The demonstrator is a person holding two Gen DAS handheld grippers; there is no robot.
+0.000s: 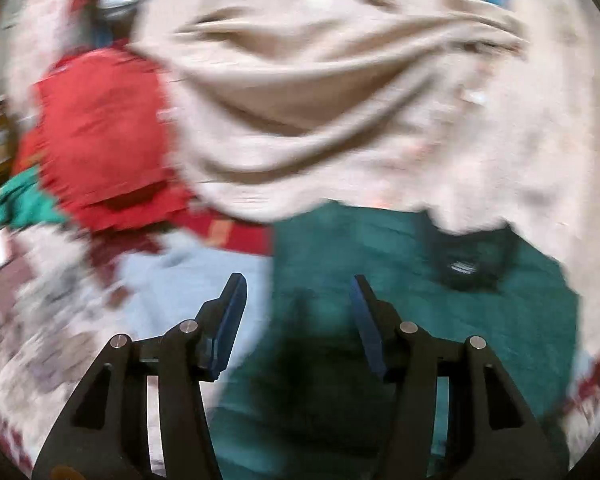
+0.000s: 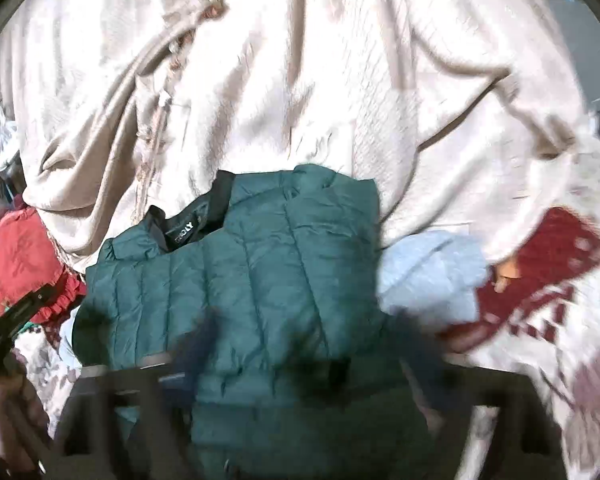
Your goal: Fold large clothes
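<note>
Here the teal quilted jacket (image 2: 260,280) lies folded straight ahead of the right gripper (image 2: 300,344) and just below it, its black collar lining (image 2: 188,228) with a printed label turned up at the far left corner. Beyond the jacket, a large cream garment (image 2: 300,80) is heaped across the whole far side, a zip or drawstring running down its left part. To the right of the jacket sits a pale blue piece (image 2: 432,276), and further right a white cloth with a dark red pattern (image 2: 560,280). To the left is a red ruffled garment (image 2: 24,260).

The right wrist view alone shows the quilting, the label and, at its lower left edge, a hand (image 2: 8,412) gripping a black handle. The left wrist view is heavily smeared, yet it alone shows a sharp gripper: the left gripper (image 1: 298,292) stands half open over the teal jacket (image 1: 420,320) and the pale blue cloth (image 1: 192,276), its blue pads clear of any fabric, nothing between them. Ahead of it lie the cream garment (image 1: 340,100) and, to the left, the red one (image 1: 100,132), with a green scrap (image 1: 20,204) beside it.

The right gripper's fingers are blurred dark shapes over the jacket's near edge; they look parted, with nothing clearly pinched, though I cannot tell for sure.
</note>
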